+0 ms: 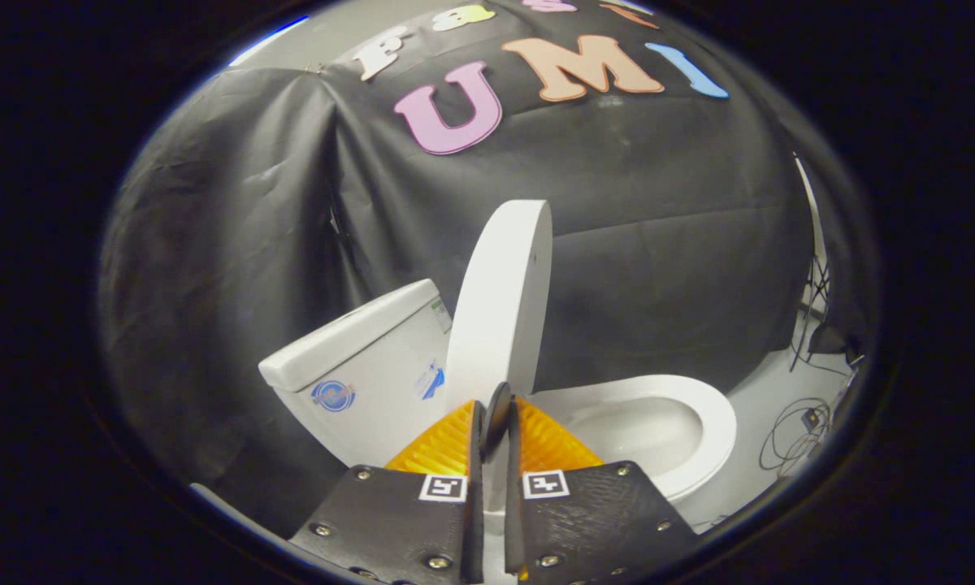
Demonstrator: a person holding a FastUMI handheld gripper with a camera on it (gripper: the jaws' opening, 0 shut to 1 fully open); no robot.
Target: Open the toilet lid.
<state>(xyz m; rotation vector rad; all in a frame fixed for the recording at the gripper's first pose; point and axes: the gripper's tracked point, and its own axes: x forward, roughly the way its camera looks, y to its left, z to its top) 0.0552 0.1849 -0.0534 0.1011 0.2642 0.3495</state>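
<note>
The black cloth wall [666, 244] hangs behind everything, draped in folds; in front of it stands the toilet, tilted in this view because the hand-held gripper is rolled to one side. The tank [366, 366] sits to the left of the fingers, its cover on and a couple of small stickers on its side; the bowl with its seat [711, 422] lies down and open to the right, beyond the fingers. The toilet lid [500, 309] stands raised between tank and bowl, seen nearly edge-on, rising just ahead of the fingertips; whether it already leans on the tank I cannot tell. Some loose cables [800, 435] lie on the pale floor [768, 382] further right. The hand-held gripper [494, 418] has its fingers drawn close together with only a narrow slot left; a thin dark edge sits in that slot near the tips, and it is unclear whether this belongs to the lid or to the gripper itself, so I would not call it a pinch on the lid.

By my reading the lid is nearly or fully up; what remains is to ease it back until it rests against the tank; do that slowly, pushing along the arc of the hinge rather than sideways; let go only once it stands by itself, or it may drop onto the seat.
</note>
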